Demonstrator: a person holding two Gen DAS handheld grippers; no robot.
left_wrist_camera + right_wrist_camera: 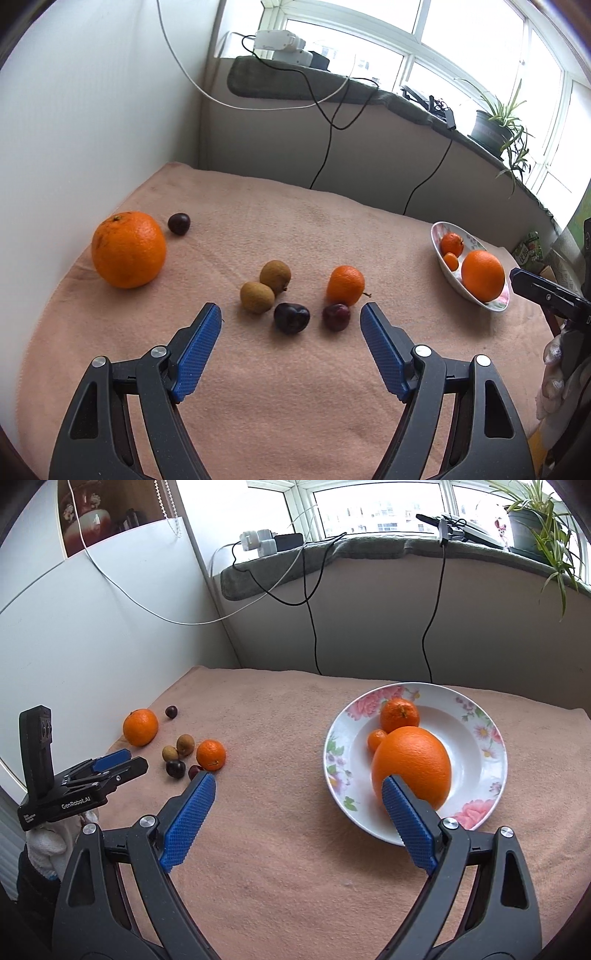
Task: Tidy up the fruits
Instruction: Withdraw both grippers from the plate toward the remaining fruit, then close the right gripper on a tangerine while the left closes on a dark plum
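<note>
A flowered white plate (pixel 476 794) (pixel 445 273) holds a large orange (pixel 412 766) (pixel 482 275), a mandarin (pixel 399 714) and a tiny one (pixel 376 739). On the pink blanket lie a big orange (pixel 128 249) (pixel 140 726), a mandarin (pixel 345 285) (pixel 211 754), two brown longans (pixel 275 275) (pixel 257 297), and three dark cherries (pixel 291 317) (pixel 336 316) (pixel 179 223). My left gripper (pixel 291 321) is open and empty just before the cherries. My right gripper (pixel 299 786) is open and empty, its right finger over the plate's near rim.
The pink blanket (pixel 295 387) covers the table. A white wall (pixel 92 129) is at left. A window ledge (pixel 369 546) behind carries cables, chargers and a potted plant (pixel 535 524). Cables hang down to the table's back edge.
</note>
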